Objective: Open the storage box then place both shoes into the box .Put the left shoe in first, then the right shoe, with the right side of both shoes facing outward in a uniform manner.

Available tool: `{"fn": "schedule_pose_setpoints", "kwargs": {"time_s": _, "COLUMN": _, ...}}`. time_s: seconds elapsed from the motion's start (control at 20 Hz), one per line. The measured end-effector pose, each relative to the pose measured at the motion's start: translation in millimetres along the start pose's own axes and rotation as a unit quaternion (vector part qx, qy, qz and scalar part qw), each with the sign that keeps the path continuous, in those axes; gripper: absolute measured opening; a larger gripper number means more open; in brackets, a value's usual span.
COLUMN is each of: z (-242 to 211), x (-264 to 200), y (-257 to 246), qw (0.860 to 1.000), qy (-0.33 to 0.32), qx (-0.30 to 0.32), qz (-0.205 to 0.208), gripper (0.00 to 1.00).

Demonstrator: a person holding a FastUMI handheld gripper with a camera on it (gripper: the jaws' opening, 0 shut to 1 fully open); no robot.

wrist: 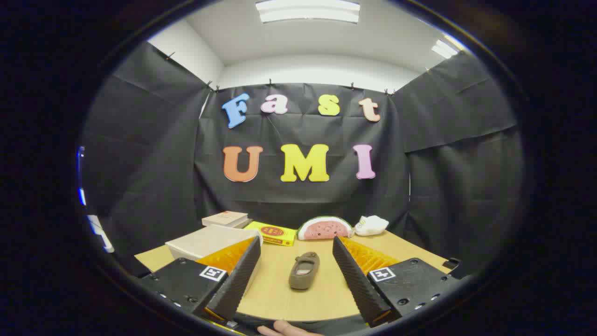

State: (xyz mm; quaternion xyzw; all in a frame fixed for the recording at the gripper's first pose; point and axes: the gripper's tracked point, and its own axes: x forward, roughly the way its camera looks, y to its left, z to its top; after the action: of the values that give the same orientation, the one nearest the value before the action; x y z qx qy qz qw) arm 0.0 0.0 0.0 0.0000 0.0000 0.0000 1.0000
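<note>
My gripper (295, 249) stands open above the near part of the wooden table (322, 294), nothing between its ribbed black fingers (235, 280). A small olive-brown shoe (304, 270) lies on the table in the gap between the fingers, a little ahead of them, toe pointing away. The storage box (205, 241), pale beige with its lid closed, sits to the left, partly hidden behind the left finger.
Along the table's far edge stand a book (225, 218), a yellow box (273, 232), a watermelon-slice plush (325, 228) and a white soft item (371, 225). A fingertip of a hand (284, 329) shows at the table's near edge.
</note>
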Motion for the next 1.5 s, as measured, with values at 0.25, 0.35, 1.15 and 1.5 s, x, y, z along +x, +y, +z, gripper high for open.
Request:
{"fn": "schedule_pose_setpoints", "kwargs": {"time_s": 0.25, "z": -10, "x": 14, "y": -7, "qw": 1.0, "qy": 0.01, "qx": 0.005, "qz": 0.0, "gripper": 0.95}}
{"fn": "schedule_pose_setpoints", "kwargs": {"time_s": 0.35, "z": -12, "x": 21, "y": -12, "qw": 1.0, "qy": 0.013, "qx": 0.009, "qz": -0.002, "gripper": 0.95}}
{"fn": "schedule_pose_setpoints", "kwargs": {"time_s": 1.15, "z": -45, "x": 79, "y": -17, "qw": 0.998, "qy": 0.052, "qx": 0.027, "qz": 0.017, "gripper": 0.95}}
{"fn": "schedule_pose_setpoints", "kwargs": {"time_s": 1.5, "z": -60, "x": 151, "y": 31, "qw": 0.982, "qy": 0.123, "qx": 0.094, "qz": 0.11, "gripper": 0.95}}
